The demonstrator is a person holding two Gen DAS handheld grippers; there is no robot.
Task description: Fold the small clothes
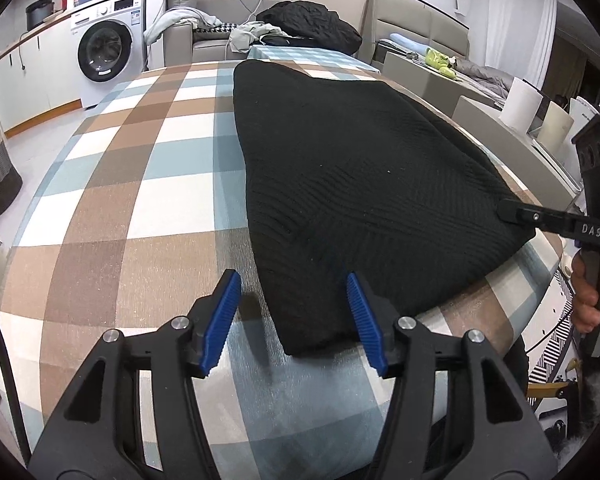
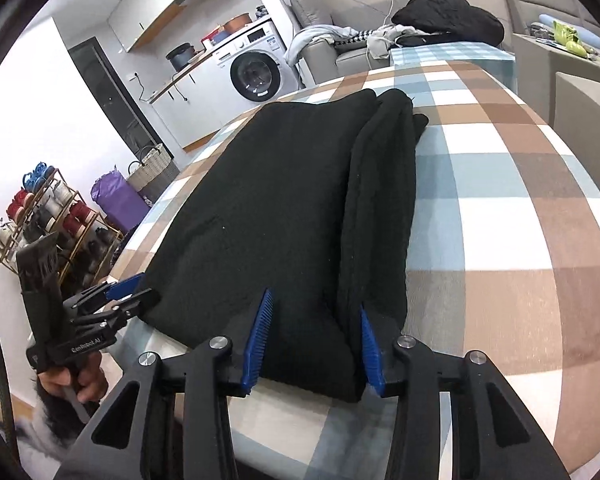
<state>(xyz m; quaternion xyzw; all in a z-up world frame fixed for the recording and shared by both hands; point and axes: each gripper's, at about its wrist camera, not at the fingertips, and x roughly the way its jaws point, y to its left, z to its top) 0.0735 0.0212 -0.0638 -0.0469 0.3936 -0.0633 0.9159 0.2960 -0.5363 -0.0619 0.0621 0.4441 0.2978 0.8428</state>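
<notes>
At the near edge of the checked table [image 1: 100,208] lay the black garment [image 1: 360,184], folded lengthwise; your left gripper [image 1: 294,320] and right gripper [image 2: 314,340] straddled its near corners, fingers part-open, pinching nothing. You'd want both corners taken evenly, then folded away together.

Black left gripper [image 1: 294,322], ribbed blue jaws

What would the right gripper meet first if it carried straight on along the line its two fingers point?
Most likely the near edge of the folded black knitted garment, which lies between the right gripper's open blue pads on the checked tablecloth. Depth is hard to judge here.
</notes>
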